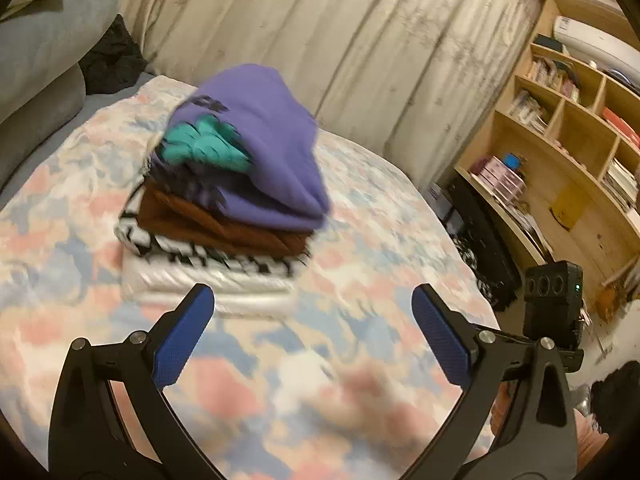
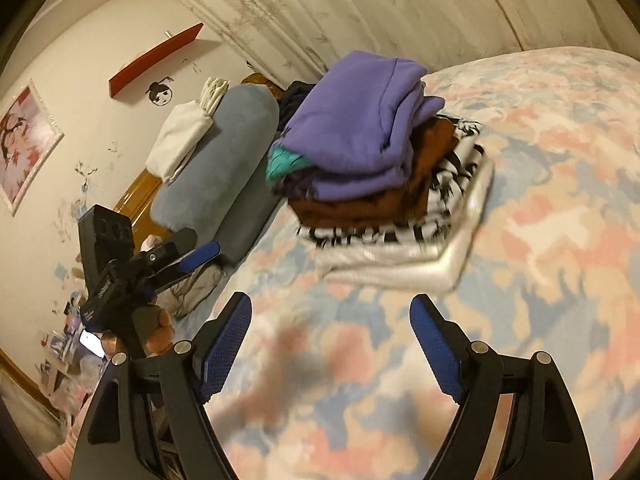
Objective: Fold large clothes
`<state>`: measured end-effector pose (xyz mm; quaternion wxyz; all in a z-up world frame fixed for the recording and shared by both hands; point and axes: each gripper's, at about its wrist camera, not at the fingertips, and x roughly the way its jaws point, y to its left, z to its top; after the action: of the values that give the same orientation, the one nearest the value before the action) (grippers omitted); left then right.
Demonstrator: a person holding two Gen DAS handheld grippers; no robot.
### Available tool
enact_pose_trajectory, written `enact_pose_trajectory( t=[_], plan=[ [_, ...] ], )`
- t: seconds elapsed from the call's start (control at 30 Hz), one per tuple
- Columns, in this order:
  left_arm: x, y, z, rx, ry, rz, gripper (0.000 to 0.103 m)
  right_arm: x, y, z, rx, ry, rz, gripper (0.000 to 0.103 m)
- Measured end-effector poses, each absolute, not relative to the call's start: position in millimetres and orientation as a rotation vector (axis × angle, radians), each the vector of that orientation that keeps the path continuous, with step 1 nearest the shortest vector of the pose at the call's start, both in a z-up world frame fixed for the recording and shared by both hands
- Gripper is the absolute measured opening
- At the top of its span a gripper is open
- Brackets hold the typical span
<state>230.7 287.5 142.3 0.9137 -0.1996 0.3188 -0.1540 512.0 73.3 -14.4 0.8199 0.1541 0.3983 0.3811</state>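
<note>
A stack of folded clothes sits on the bed. A purple garment (image 1: 264,148) with a teal print lies on top, over a brown one (image 1: 224,228), a black-and-white one (image 1: 224,260) and a white one (image 1: 208,284). The stack shows in the right wrist view too, with the purple garment (image 2: 352,132) on top. My left gripper (image 1: 312,304) is open and empty, just short of the stack. My right gripper (image 2: 332,312) is open and empty, also just short of it. The left gripper also appears in the right wrist view (image 2: 196,260).
The bed has a pink, blue and white patterned cover (image 1: 320,380). Grey pillows (image 2: 224,160) lie at the head. Curtains (image 1: 360,40) hang behind. A wooden bookshelf (image 1: 568,152) stands to the right of the bed.
</note>
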Motion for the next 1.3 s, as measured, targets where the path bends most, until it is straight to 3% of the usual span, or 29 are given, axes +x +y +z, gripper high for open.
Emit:
enact_pose_trajectory(
  t=[0.47,0.8,1.3],
  plan=[
    [59,150,138,-0.225,0.665,-0.297,0.099,287,-41,14,0.293,0.803,0.765,0.083],
    [7,95,118,-0.169,0.695,-0.102,0.099,164,-97,8,0.105,0.756,0.497,0.086],
    [-28,52,76,-0.154,0.778,0.012,0.099,88,-139,-31,0.169,0.823,0.288,0.089]
  ],
)
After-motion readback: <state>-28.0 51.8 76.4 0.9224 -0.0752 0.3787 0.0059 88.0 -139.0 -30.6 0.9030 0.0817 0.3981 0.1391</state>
